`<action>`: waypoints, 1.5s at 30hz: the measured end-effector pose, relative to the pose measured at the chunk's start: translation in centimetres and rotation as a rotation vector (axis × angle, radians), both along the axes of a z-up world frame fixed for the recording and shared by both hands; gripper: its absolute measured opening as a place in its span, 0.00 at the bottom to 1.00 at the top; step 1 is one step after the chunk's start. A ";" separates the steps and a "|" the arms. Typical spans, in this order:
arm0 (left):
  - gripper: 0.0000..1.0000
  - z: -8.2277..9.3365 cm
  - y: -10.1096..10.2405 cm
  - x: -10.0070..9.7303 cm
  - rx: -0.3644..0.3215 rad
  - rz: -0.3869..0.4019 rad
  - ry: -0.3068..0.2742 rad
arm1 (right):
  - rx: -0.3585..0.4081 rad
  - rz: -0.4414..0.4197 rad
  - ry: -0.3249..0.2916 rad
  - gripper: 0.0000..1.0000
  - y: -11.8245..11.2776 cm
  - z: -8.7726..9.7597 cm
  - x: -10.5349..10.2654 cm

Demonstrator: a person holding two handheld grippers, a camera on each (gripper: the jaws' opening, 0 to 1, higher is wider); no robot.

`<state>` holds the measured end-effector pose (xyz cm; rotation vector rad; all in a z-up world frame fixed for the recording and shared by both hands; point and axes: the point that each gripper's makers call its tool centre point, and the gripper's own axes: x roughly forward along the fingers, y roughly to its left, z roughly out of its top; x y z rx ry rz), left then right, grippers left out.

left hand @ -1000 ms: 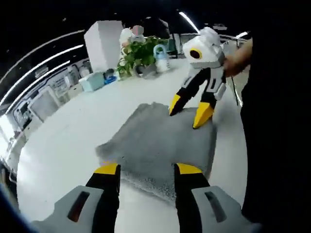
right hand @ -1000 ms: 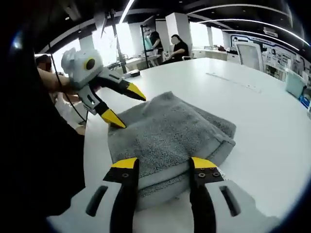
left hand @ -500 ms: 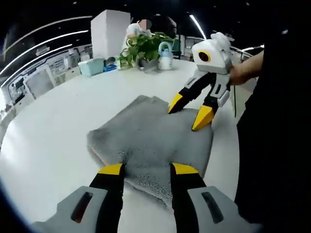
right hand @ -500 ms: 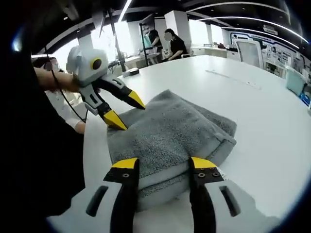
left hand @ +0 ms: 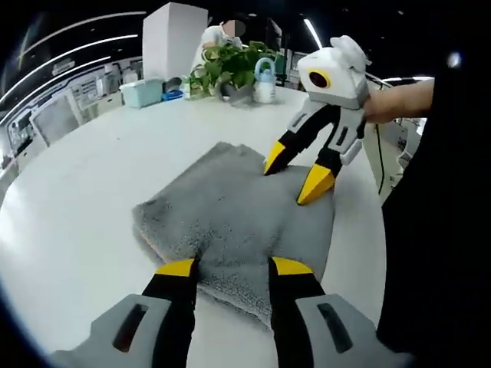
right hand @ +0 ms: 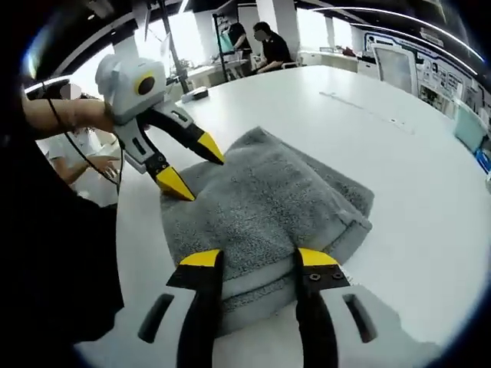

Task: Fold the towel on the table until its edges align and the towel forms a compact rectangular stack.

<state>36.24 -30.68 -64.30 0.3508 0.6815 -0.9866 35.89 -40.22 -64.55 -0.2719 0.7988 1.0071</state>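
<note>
A: Where is the towel (left hand: pixel 234 222) sitting?

B: It is lying on the white table (left hand: pixel 84 192), near the edge closest to the person, already folded into a thick grey stack. In the right gripper view the layers are showing along the near side of the towel (right hand: pixel 268 211).

A: And the grippers?

B: The left gripper (left hand: pixel 229 267) is hovering at one end with its jaws spread wide and holding nothing. The right gripper (right hand: pixel 257 259) is doing the same at the opposite end, jaws wide, nothing between them. Each is appearing in the other's view: the right gripper (left hand: pixel 291 172) and the left gripper (right hand: pixel 190 165), both with tips just over the cloth.

A: Which step is this?

B: I am judging it as the finish, or a check of the fold. The stack is looking compact, though its corners are rounded and one side is bulging.

A: The next move?

B: Probably pressing or nudging the edges square, keeping the towel in sight.
</note>
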 end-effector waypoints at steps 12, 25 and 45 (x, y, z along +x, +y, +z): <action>0.38 0.0 0.0 5.1 -0.008 -0.007 0.002 | 0.003 -0.016 -0.005 0.36 -0.2 0.0 5.0; 0.38 0.1 -0.3 10.7 -0.030 0.018 -0.015 | -0.031 0.001 -0.010 0.36 -0.4 -0.1 10.9; 0.36 0.2 -0.6 16.4 -0.066 0.098 -0.109 | -0.036 -0.036 -0.100 0.36 -0.7 -0.2 16.2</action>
